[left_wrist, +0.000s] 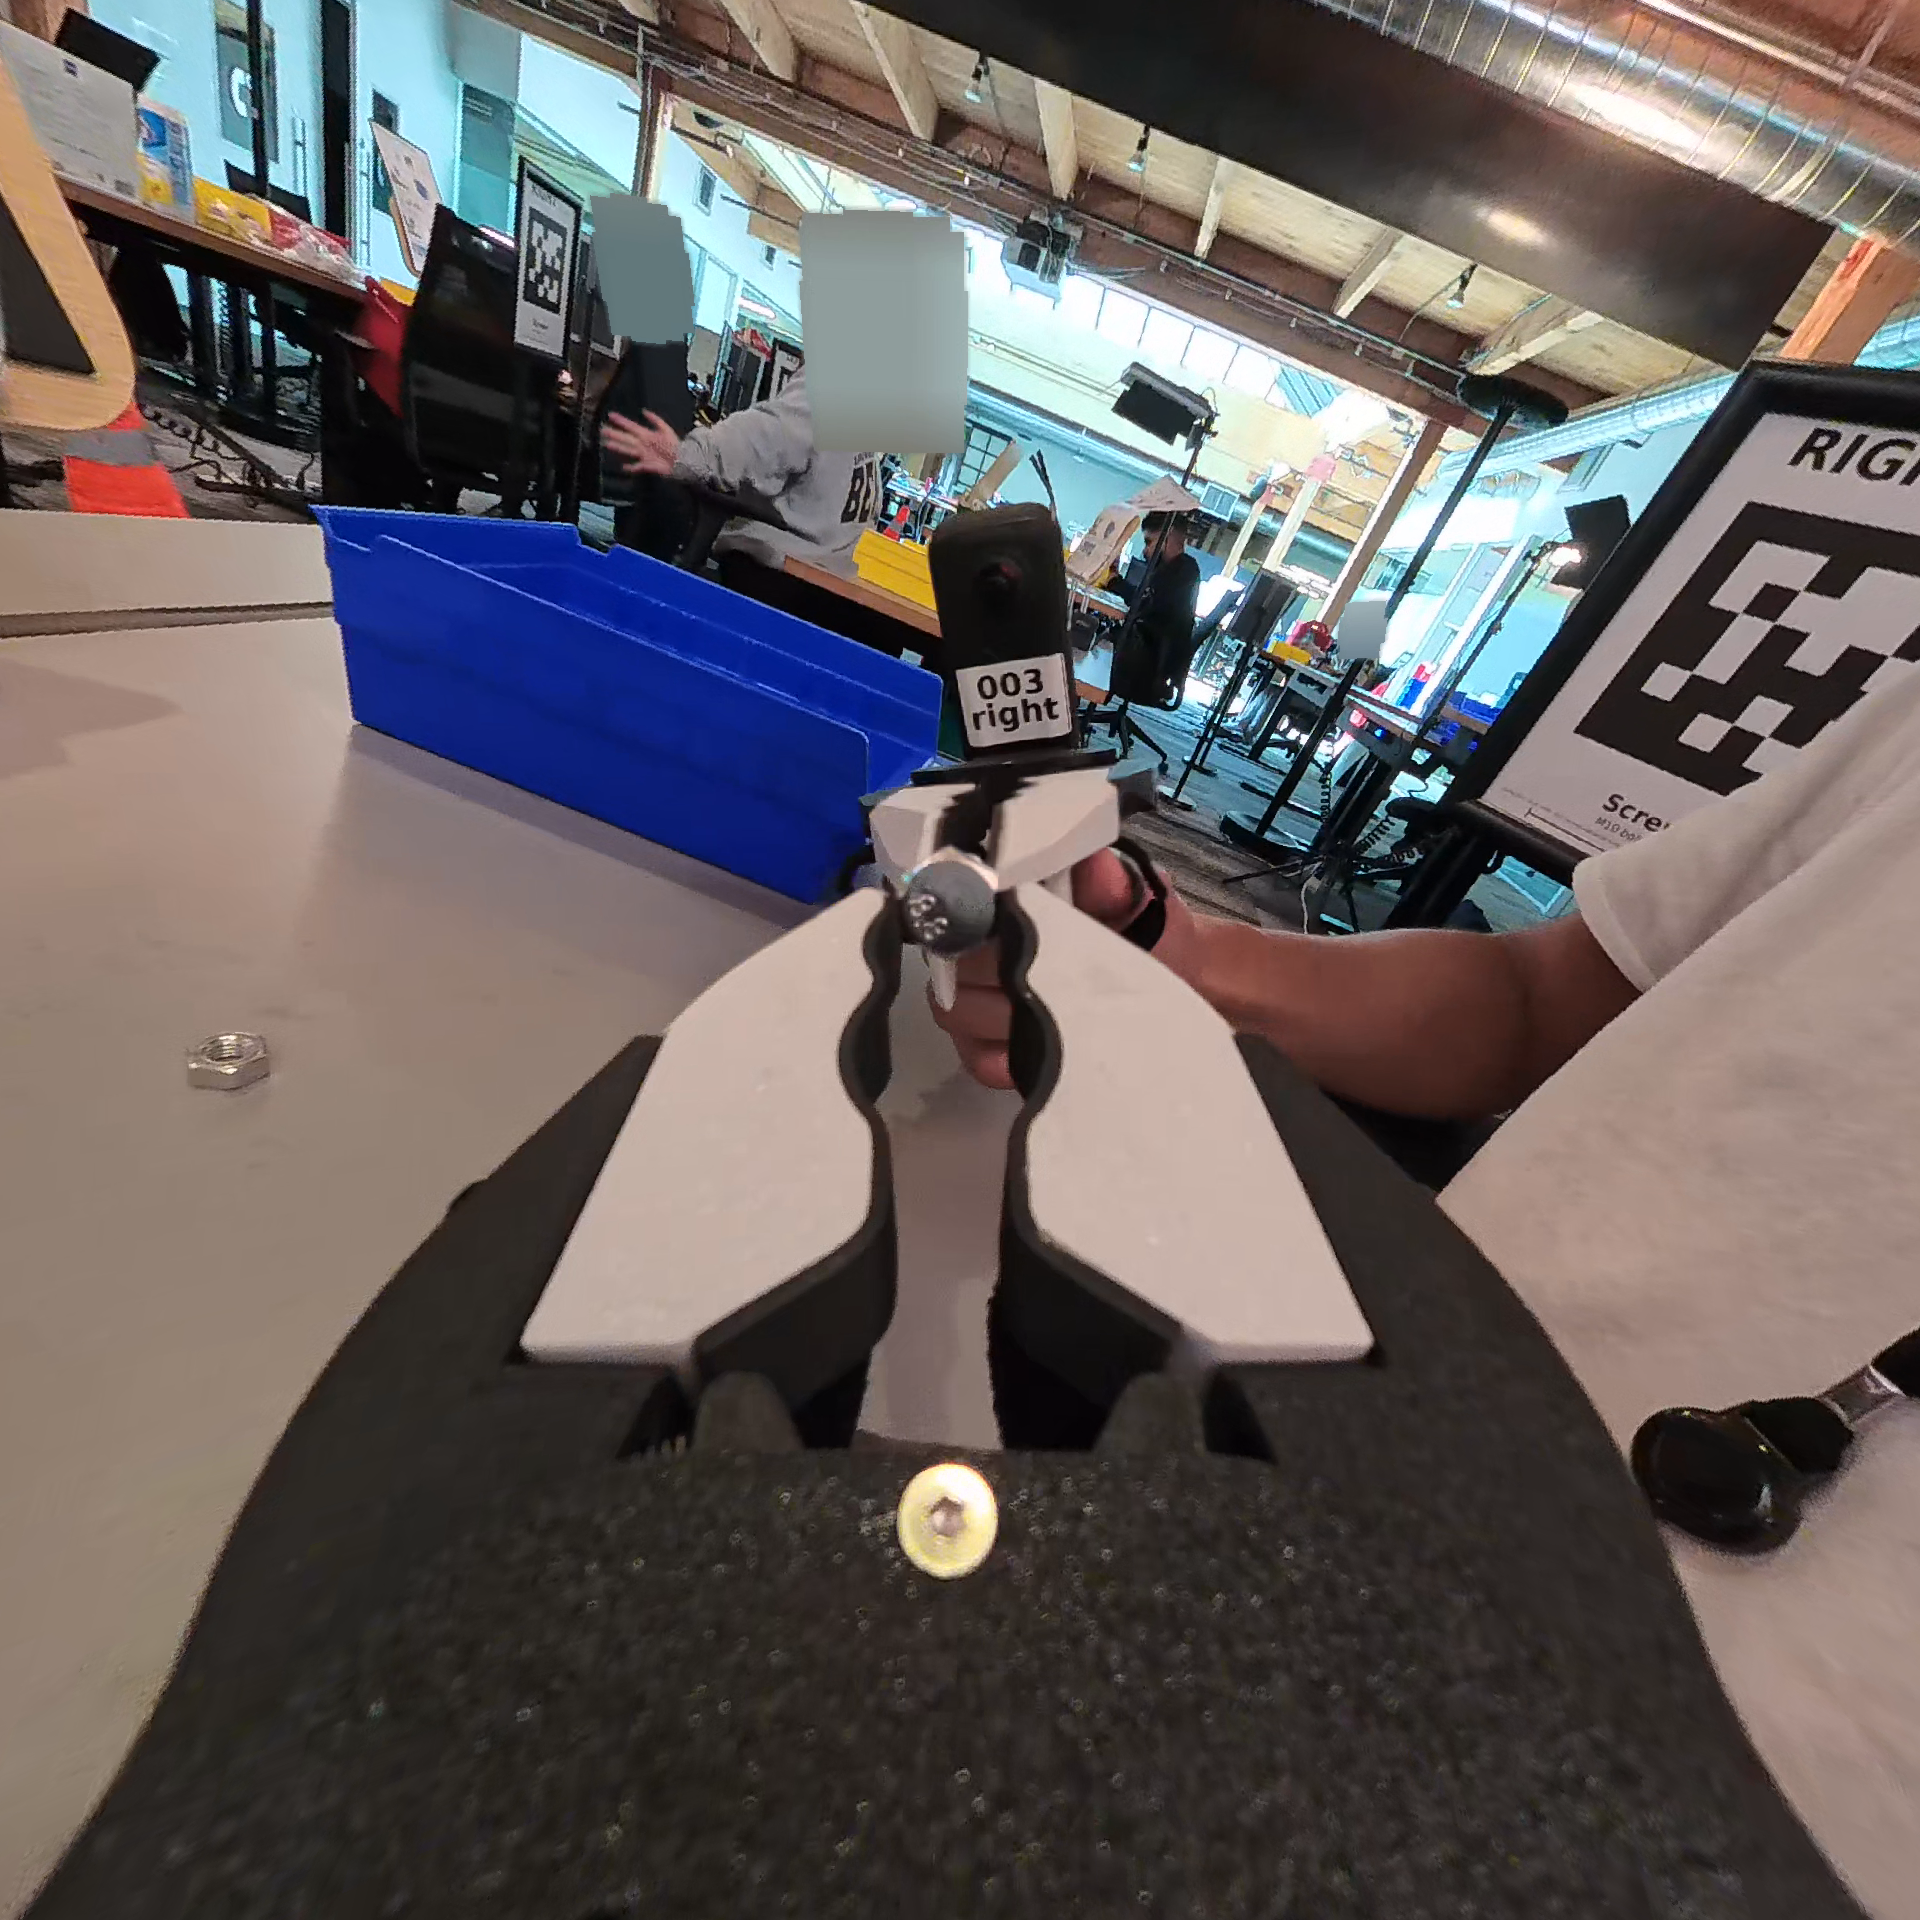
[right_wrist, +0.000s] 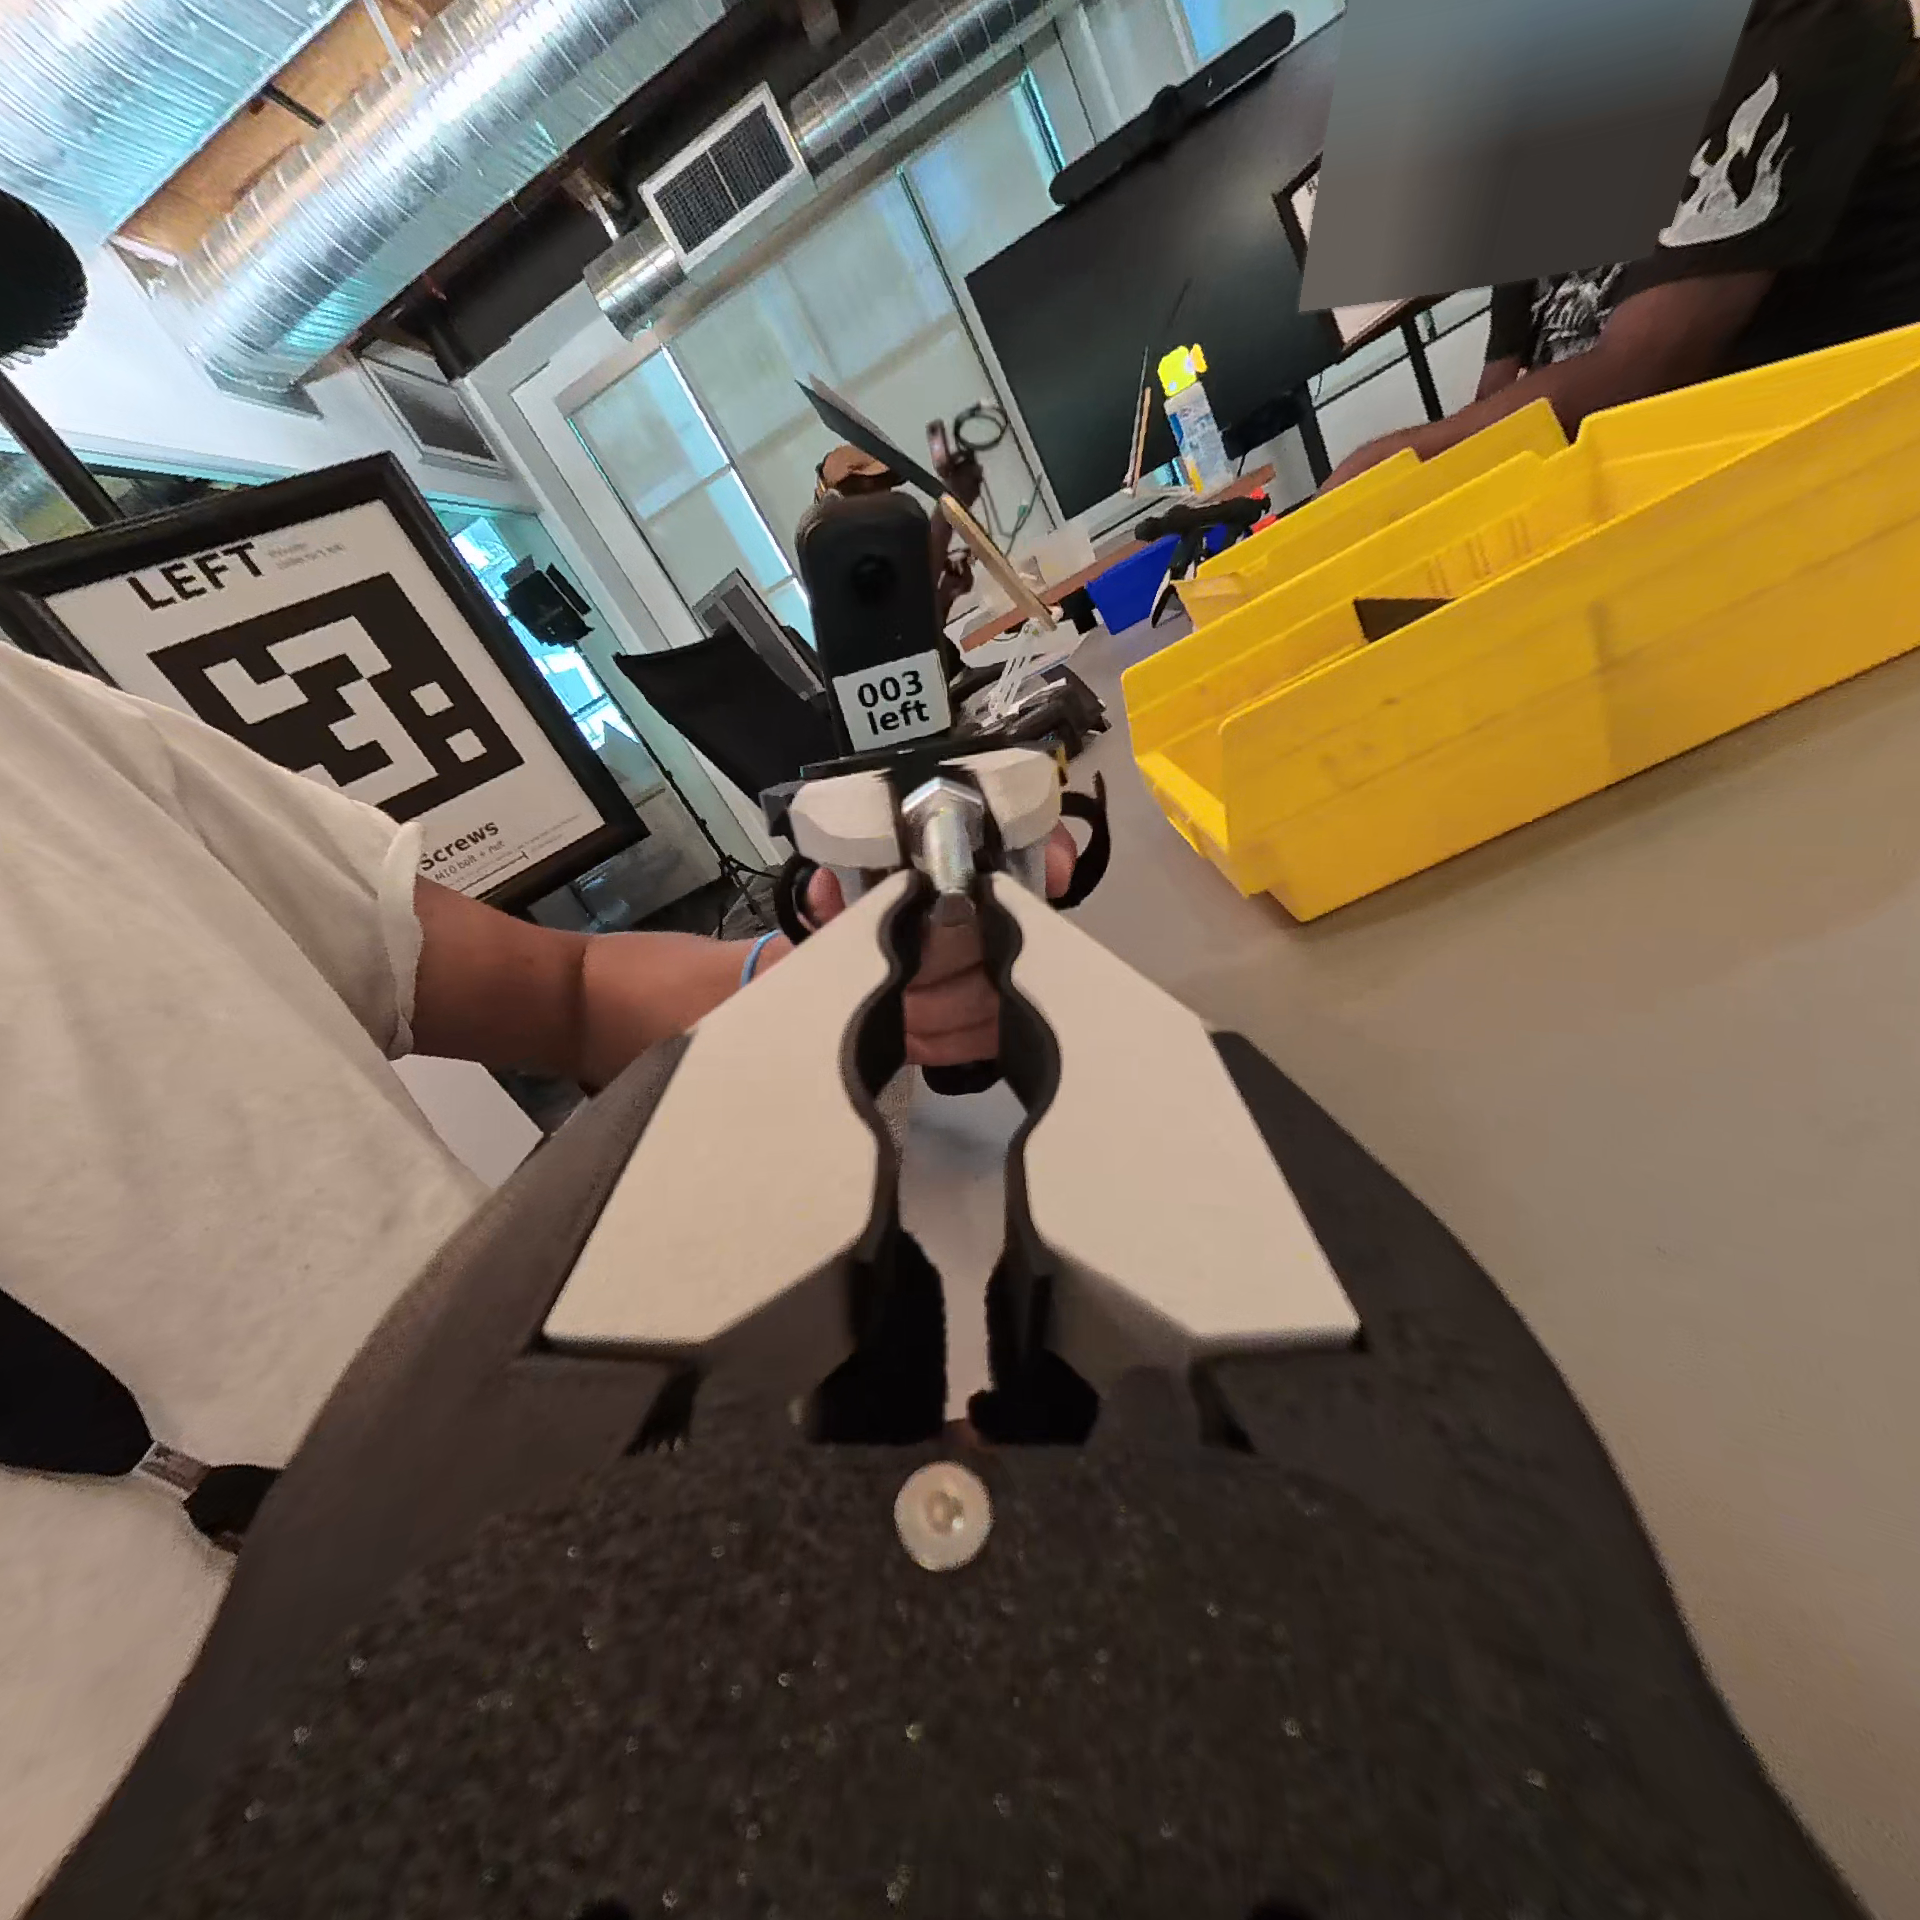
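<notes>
- Left gripper (left_wrist: 948, 920) closed on the bolt (left_wrist: 948, 906) at its head, held above the counter (left_wrist: 312, 935).
- Right gripper (right_wrist: 951, 902) pinched on the same bolt's threaded end (tips facing each other).
- Loose nut (left_wrist: 229, 1060) on counter, left; blue bin (left_wrist: 623, 686) behind; yellow bin (right_wrist: 1455, 707) to the right.

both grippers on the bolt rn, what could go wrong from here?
1. The left gripper pinches the bolt by its head at the very fingertips, and the right gripper appears to hold only the shaft's end. Both holds are shallow, so it could slip and drop to the table.
2. With both clamped on one rigid bolt, any misalignment between the hands could lever it out.
3. The nut lies loose, easily knocked.
</notes>
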